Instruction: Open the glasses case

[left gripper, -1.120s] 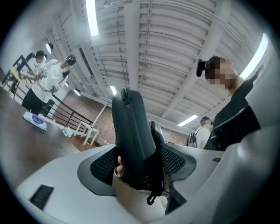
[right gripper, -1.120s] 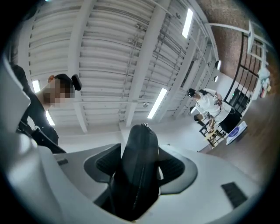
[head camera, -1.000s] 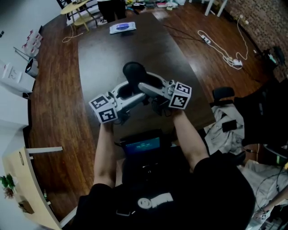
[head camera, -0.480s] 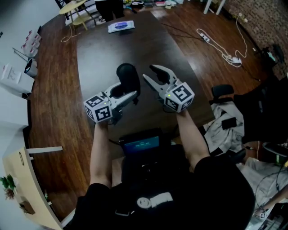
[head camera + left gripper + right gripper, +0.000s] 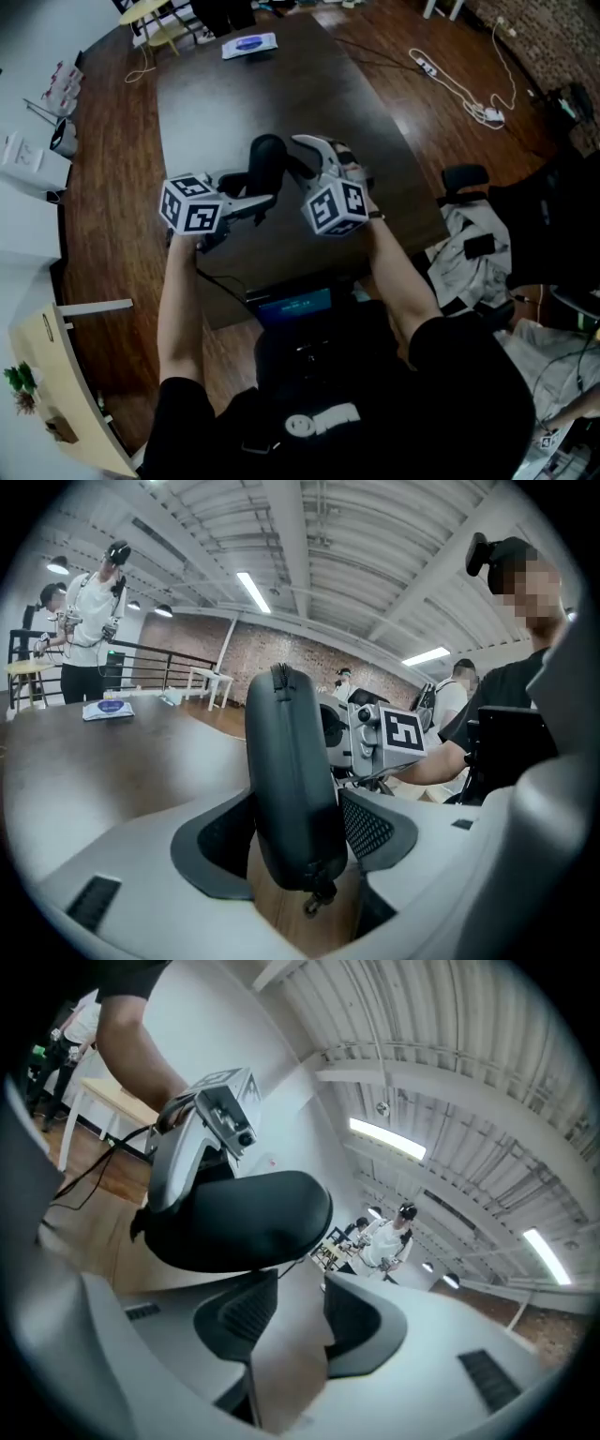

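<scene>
Both met at the case (image 5: pixel 267 159): left gripper (image 5: pixel 292 832) pinched it; right gripper (image 5: pixel 300 1312), jaws just narrowing on nothing, probably needed the zip pull (image 5: pixel 311 907) next.

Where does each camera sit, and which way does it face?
Head view: on the person's head, looking steeply down at the table; both forearms show.
Left gripper view: on the left gripper, looking along jaws shut on the glasses case; torso behind.
Right gripper view: on the right gripper, its empty jaws just closing, facing the case; left arm above.
Shared: all see the case.
</scene>
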### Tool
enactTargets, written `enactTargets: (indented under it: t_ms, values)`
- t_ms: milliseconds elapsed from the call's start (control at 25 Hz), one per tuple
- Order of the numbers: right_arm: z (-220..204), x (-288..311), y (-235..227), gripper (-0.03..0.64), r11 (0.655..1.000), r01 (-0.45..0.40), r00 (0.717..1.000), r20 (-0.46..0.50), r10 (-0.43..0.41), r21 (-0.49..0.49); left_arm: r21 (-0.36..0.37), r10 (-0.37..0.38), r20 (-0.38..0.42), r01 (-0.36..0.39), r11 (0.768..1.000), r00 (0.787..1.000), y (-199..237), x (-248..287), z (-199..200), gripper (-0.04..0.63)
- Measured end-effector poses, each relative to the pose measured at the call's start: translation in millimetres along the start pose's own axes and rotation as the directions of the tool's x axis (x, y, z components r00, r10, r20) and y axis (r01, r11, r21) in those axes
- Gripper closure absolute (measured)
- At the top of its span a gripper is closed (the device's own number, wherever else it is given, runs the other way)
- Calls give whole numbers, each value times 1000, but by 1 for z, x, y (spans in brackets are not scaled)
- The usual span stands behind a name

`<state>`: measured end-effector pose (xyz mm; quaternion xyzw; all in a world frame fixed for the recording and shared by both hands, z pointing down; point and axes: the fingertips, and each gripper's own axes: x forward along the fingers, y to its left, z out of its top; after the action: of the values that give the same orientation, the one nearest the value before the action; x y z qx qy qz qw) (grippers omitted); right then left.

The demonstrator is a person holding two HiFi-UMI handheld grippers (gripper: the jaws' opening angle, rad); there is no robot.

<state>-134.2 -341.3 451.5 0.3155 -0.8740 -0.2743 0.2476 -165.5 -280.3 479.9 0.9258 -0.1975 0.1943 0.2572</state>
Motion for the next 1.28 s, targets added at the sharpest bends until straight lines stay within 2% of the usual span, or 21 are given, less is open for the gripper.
enactTargets:
  t_ms: [120, 240, 320, 360, 480, 520, 1040, 1160, 1280]
  values:
    - [3, -1, 0, 462, 1000, 11, 1000, -14, -11, -15, -25, 12, -29, -13, 1000, 999, 0, -2, -6, 318]
    - [5, 2, 16, 467, 996, -36, 999, -24, 34, -81, -66, 15, -22, -16, 998, 1000, -2, -3, -8, 319]
    - [4, 2, 24, 495, 991, -52, 998, -39, 48, -126, -70, 8, -54, -12, 997, 999, -4, -1, -14, 319]
    - [4, 2, 24, 538, 990, -47, 998, -46, 41, -131, -70, -1, -70, -4, 998, 998, -6, 0, -17, 319]
    - [0, 0, 20, 611, 995, -26, 998, -52, 21, -96, -67, -17, -92, 10, 998, 996, -10, 3, -21, 321]
    - [-1, -1, 18, 612, 996, -28, 998, -54, 23, -81, -67, -17, -88, 12, 998, 996, -10, 4, -20, 321]
    - [-23, -7, -4, 612, 1000, 27, 988, -150, -27, -1, -114, -5, 48, 11, 993, 999, -2, 25, 8, 330]
    - [-26, -4, 1, 612, 1000, -1, 987, -160, 3, 14, -135, -9, 99, 23, 991, 995, 3, 25, 17, 331]
    - [-27, -3, 21, 612, 998, -51, 984, -169, 54, 24, -191, -1, 199, 40, 981, 980, 10, 21, 33, 331]
